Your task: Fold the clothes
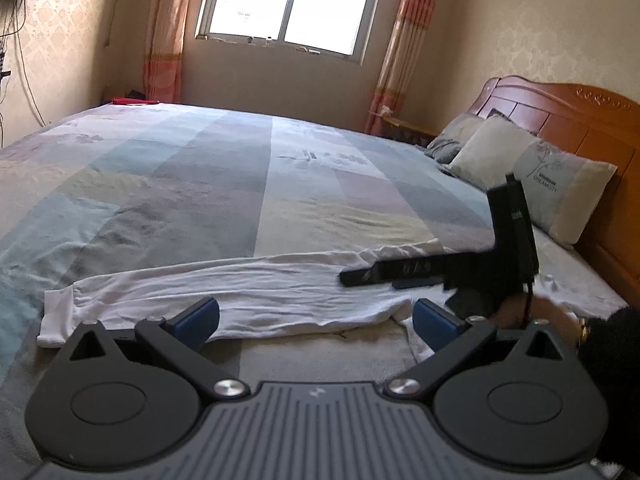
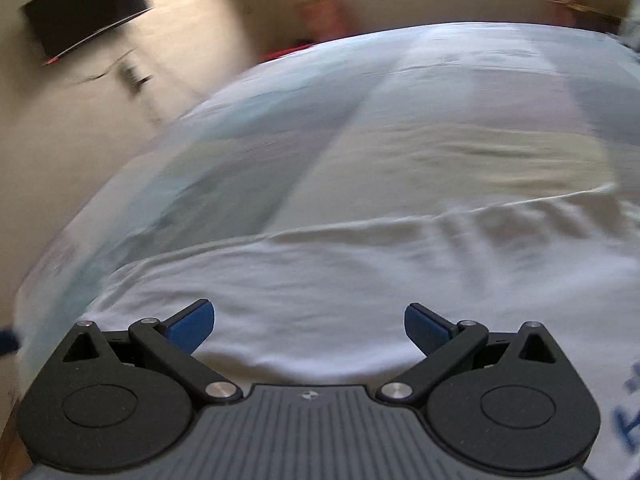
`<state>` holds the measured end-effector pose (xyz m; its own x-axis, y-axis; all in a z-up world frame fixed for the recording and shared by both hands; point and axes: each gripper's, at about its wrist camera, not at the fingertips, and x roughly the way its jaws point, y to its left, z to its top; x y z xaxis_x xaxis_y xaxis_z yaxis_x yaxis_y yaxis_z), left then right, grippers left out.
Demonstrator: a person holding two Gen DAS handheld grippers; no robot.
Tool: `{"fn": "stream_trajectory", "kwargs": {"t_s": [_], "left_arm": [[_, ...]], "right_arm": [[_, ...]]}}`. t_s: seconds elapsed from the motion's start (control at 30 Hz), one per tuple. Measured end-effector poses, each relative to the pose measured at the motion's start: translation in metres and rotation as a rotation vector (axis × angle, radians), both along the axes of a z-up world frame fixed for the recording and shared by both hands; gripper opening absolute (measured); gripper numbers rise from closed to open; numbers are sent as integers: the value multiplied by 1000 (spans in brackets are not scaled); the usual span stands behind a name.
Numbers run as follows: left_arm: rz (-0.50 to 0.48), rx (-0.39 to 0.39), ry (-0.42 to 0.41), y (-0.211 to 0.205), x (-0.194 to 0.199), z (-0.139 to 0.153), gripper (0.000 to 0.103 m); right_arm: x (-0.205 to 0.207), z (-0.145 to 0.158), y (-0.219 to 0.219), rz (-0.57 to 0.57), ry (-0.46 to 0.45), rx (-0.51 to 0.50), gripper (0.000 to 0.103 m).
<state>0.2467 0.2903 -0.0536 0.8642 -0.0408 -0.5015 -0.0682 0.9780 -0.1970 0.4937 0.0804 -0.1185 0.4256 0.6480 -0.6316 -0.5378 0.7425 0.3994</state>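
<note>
1. The right gripper point(image 2: 309, 326) is held wide open over a white garment point(image 2: 360, 272).
2. The garment is spread on a patchwork bedsheet point(image 2: 400, 120).
3. Everything's blurred; a wall-mounted dark screen point(image 2: 84, 8), probably a TV, is seen.

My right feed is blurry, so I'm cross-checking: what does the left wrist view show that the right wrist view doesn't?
Only the left wrist view shows the carved wooden headboard, the grey-and-cream pillows, and the right hand-held gripper reaching over the garment. Only the right wrist view shows the blue print at the garment's edge. Both show the long white cotton garment laid on the pastel patchwork bedspread.
</note>
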Motion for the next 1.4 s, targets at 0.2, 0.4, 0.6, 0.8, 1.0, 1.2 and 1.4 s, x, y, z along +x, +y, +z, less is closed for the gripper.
{"fn": "stream_trajectory", "kwargs": {"t_s": [0.2, 0.4, 0.6, 0.8, 1.0, 1.2, 1.4], "left_arm": [[0, 5, 18, -2, 4, -2, 102], [-7, 19, 34, -8, 9, -3, 102], [-21, 21, 24, -11, 8, -1, 102], [-39, 36, 26, -19, 13, 1, 102], [-72, 62, 23, -33, 16, 2, 102], [-102, 94, 27, -51, 23, 4, 102], [-136, 123, 4, -73, 30, 7, 102]], "right_arm": [[51, -13, -6, -109, -2, -51, 103], [102, -25, -12, -219, -5, -103, 103], [78, -14, -34, -225, 8, -153, 103], [90, -25, -32, -225, -23, -264, 103], [31, 8, -55, -196, -115, -352, 103], [-28, -15, -73, -162, -84, -502, 103], [-79, -11, -76, -42, -113, -465, 103]]}}
